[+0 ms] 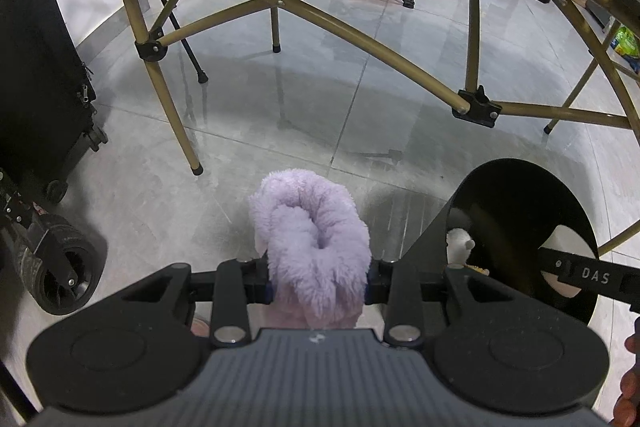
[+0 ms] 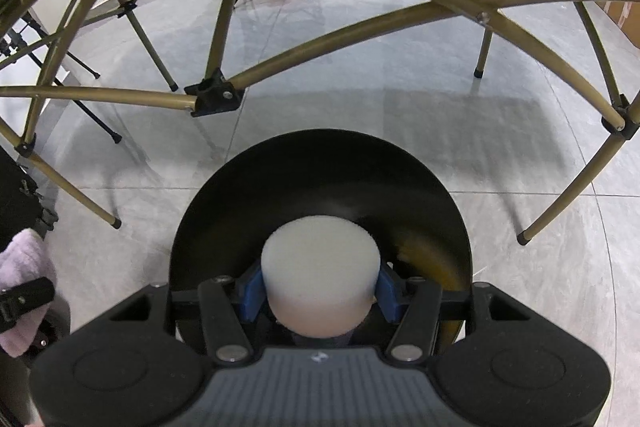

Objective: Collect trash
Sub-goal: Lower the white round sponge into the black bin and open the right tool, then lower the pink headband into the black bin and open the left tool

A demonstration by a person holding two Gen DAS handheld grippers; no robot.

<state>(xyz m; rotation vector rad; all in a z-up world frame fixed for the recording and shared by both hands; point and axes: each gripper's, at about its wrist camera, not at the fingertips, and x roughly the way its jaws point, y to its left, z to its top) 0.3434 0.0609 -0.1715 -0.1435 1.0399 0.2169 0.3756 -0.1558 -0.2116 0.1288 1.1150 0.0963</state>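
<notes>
While both hands carried a load: the collecting looked partway done, to judge by the black bin (image 2: pixel 320 179) already holding some scraps.
Left gripper (image 1: pixel 318 281): its jaws were clamped on a fluffy lilac cloth (image 1: pixel 312 227), held above the grey tiled floor (image 1: pixel 360 99), just beside the bin and not yet over it.
Right gripper (image 2: pixel 320 291): its jaws were pressed on a white foam cylinder (image 2: pixel 320 263), poised right above the bin's mouth.
Done so far: a small white wad (image 1: pixel 460 241) and some crumbs lay inside the bin.
Left to do: I judged that the cylinder needed dropping first, then the cloth; neither was in yet.
Left wrist view only: the wad in the bin, a black wheeled case (image 1: pixel 36 67) and a caster wheel (image 1: pixel 64 275) to one side.
Right wrist view only: a yellowish smear on the bin's inner wall, and the cylinder's grip seen head-on.
Both views: a folding desk frame (image 2: pixel 360 27) of brass-coloured tubes stood beyond.
</notes>
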